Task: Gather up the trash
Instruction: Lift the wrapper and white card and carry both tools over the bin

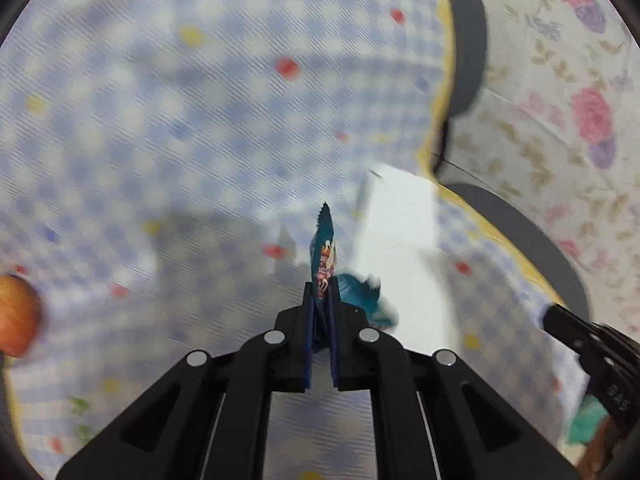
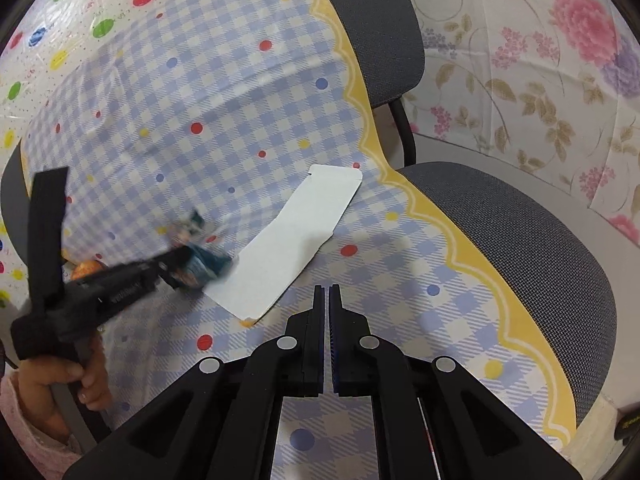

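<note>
Teal wrapper [image 1: 325, 248], blurred, sits pinched in the left tool [image 1: 320, 300] above the desk [image 1: 160, 120]. The right tool [image 2: 326, 292] looks nearly closed, holding nothing, near white card [image 2: 288, 240]

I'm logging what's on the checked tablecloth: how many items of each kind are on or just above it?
Teal crinkled snack wrapper, pinched in the left gripper: 1
White flat cardboard piece: 1
Orange round fruit: 1
Total: 3
The right gripper holds nothing.
</note>
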`<state>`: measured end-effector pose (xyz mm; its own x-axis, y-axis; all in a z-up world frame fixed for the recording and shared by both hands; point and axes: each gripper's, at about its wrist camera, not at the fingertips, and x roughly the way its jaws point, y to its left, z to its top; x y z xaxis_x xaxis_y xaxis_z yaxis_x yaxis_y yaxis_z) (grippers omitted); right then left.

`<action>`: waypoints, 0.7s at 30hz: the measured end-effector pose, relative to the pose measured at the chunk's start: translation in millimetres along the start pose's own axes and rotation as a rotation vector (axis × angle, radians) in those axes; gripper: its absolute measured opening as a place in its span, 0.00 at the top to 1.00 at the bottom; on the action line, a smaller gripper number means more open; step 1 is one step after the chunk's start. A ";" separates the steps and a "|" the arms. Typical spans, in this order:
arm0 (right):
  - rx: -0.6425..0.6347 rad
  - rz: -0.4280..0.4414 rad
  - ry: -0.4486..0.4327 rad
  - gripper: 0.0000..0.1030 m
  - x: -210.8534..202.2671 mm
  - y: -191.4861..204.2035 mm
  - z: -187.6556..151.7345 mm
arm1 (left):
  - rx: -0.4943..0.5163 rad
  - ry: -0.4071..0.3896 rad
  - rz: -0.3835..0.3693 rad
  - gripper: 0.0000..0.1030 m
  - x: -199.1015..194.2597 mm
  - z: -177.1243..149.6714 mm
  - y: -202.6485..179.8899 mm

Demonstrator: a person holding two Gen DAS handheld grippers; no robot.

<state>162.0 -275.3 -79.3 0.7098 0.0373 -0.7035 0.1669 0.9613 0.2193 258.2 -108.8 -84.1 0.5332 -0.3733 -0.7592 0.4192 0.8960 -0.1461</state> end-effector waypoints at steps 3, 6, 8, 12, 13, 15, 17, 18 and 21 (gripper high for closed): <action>-0.009 0.002 -0.009 0.95 -4.3 2.3 -0.5 | 0.002 0.073 -0.116 0.96 9.5 -8.8 -9.1; -0.018 -0.002 -0.011 0.95 -10.4 0.0 -2.7 | 0.003 0.119 -0.243 0.96 15.2 -21.2 -25.4; -0.017 -0.012 -0.017 0.95 -16.2 -5.6 -3.2 | 0.027 0.134 -0.314 0.96 12.6 -28.9 -42.7; 0.017 -0.015 -0.013 0.75 -16.3 -17.3 -5.2 | 0.061 0.067 -0.287 0.96 -12.1 -35.8 -52.6; 0.020 -0.007 -0.003 0.71 -13.7 -17.3 -7.1 | 0.057 0.029 -0.248 0.96 -23.4 -34.8 -48.5; 0.015 0.014 0.019 0.62 -7.0 -11.6 -13.1 | 0.028 -0.038 -0.183 0.96 -42.2 -32.8 -35.0; 0.013 0.036 0.037 0.61 1.2 -3.0 -19.2 | -0.008 -0.084 -0.134 0.96 -57.6 -30.5 -18.4; 0.024 0.038 0.045 0.61 7.2 0.8 -21.5 | -0.023 -0.102 -0.112 0.96 -63.9 -30.7 -10.8; 0.067 0.032 0.058 0.62 17.5 4.8 -26.5 | -0.058 -0.139 -0.062 0.96 -77.4 -32.7 9.4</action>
<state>157.2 -262.9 -108.5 0.6747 0.0858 -0.7331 0.1916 0.9389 0.2861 196.9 -63.6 -47.5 0.6059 -0.4546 -0.6529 0.4139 0.8810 -0.2293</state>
